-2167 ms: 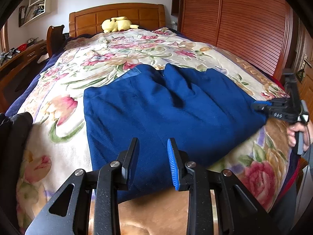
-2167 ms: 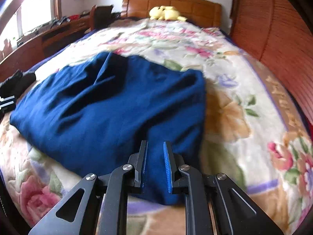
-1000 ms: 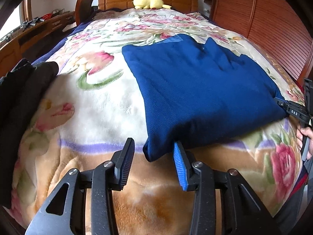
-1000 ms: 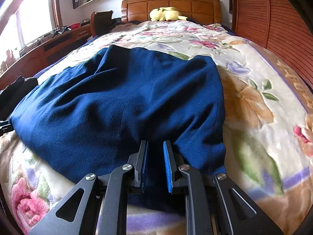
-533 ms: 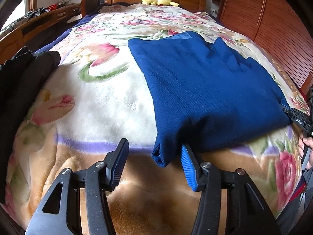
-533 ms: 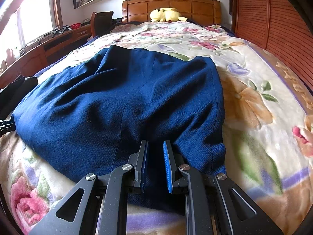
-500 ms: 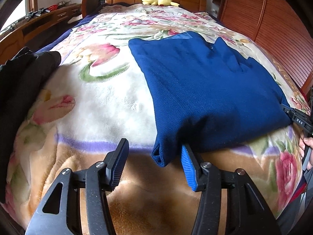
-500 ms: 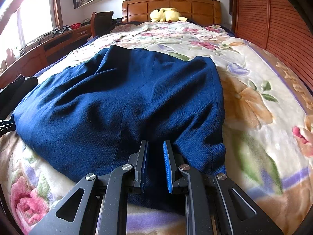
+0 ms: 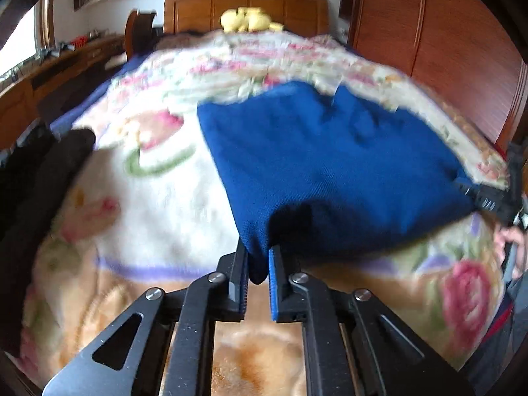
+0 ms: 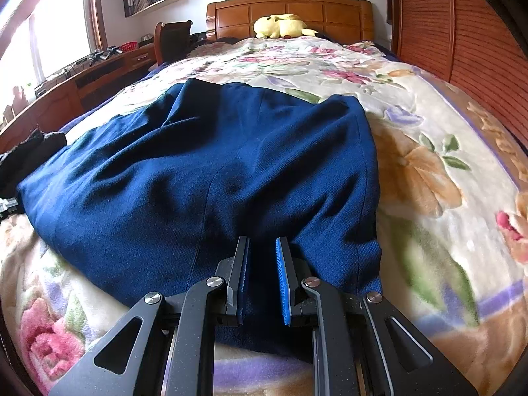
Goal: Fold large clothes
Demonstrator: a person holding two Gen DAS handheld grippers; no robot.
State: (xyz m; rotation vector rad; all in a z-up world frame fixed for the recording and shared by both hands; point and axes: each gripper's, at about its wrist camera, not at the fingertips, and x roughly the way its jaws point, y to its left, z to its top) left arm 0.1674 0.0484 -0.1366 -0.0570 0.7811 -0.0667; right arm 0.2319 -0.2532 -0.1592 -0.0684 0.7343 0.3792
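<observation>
Between the jaws of the left gripper (image 9: 258, 264), left wrist view: the near corner of a large deep-blue woven garment (image 9: 330, 165), pinched by jaws that are closing on it; the picture is motion-blurred. Beyond the tips, the rest of that garment spreads away and to the right over a plush floral bed blanket in cream, pink and tan (image 9: 158, 198). Far right of the tips: the right gripper (image 9: 485, 198), black, at the garment's other near corner, with part of a person's hand (image 9: 514, 241) below it. Left of the tips, at the blanket's edge: a heap of black clothing (image 9: 36, 178). Far ahead: a yellow plush toy (image 9: 247, 19) against a wooden headboard (image 9: 204, 10). Right wrist view: right gripper (image 10: 263, 274), jaws drawn close together with a fold of the blue garment (image 10: 214, 171) clamped between the blue pads; the cloth runs ahead and to the left from the tips, rumpled, lying on the floral blanket (image 10: 429, 171). Far left of the tips, just beside the garment's far corner: black clothing (image 10: 29, 155). Straight ahead, well apart: yellow plush toy (image 10: 280, 26), wooden headboard (image 10: 231, 13). Right of the tips: slatted wooden wardrobe doors (image 10: 462, 33).
</observation>
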